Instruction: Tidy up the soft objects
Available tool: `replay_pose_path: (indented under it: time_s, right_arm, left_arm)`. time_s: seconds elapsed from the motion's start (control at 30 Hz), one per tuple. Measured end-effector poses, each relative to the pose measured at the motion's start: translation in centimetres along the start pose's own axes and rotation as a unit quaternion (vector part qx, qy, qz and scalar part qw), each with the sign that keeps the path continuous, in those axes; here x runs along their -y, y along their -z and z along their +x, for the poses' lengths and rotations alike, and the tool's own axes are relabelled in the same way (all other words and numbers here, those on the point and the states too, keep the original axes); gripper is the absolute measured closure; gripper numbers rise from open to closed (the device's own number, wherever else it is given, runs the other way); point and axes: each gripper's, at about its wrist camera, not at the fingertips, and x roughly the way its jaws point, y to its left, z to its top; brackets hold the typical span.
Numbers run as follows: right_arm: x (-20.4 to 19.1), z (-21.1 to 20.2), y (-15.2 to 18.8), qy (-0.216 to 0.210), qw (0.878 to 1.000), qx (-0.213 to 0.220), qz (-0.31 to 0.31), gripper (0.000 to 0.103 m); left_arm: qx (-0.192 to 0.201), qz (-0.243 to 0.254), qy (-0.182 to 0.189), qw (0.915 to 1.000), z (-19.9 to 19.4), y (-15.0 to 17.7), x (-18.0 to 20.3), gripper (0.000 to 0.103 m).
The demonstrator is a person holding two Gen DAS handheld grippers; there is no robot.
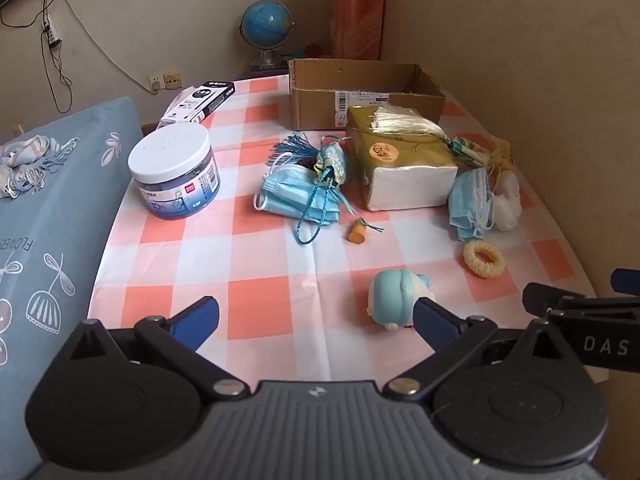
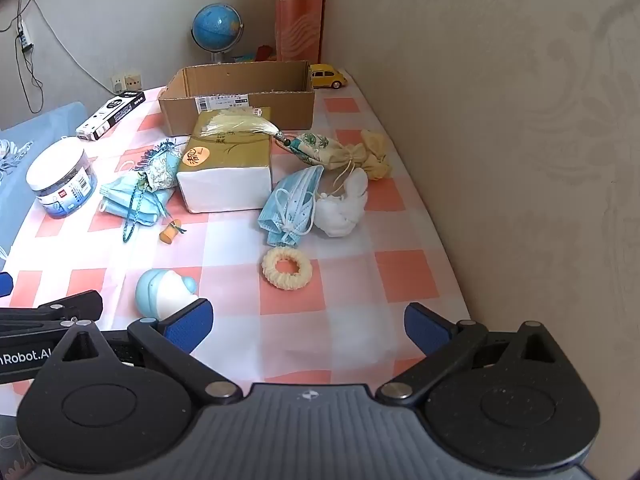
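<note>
Nearest of all, both claws hang over the near edge of the pink-and-white checked tabletop, the left claw and the right claw each spread wide with nothing between the blue pads.

By my reading no sorting has begun: every soft thing lies loose, and the open brown cardboard box far ahead of the right claw looks empty (though its floor is mostly hidden behind the front wall).

Just ahead of the right claw lies a cream ruffled hair scrunchie; beyond it a crumpled blue face mask touches a white fluffy puff, with a floral drawstring sachet and a pale yellow cloth bundle behind. Ahead of the left claw sits a second blue face mask under a teal tasselled pouch.

A likely first move is lowering the right claw over the scrunchie, which should squash easily, then carrying it to the box.

Partly covered by the left claw's right pad is a pale blue and white rounded toy; whether it is soft I cannot tell. The gold-wrapped tissue pack hides whatever is behind it.
</note>
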Motion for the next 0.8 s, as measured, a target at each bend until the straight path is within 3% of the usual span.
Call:
replay_pose_path:
  time_s: [0.8]
  right_arm:
    - [0.18,-0.04,0.00,0.000,1.000,0.004,0.002,0.000]
  left_arm:
    - [0.002,0.007,-0.009,0.9999,0.14,0.11,0.10,0.001]
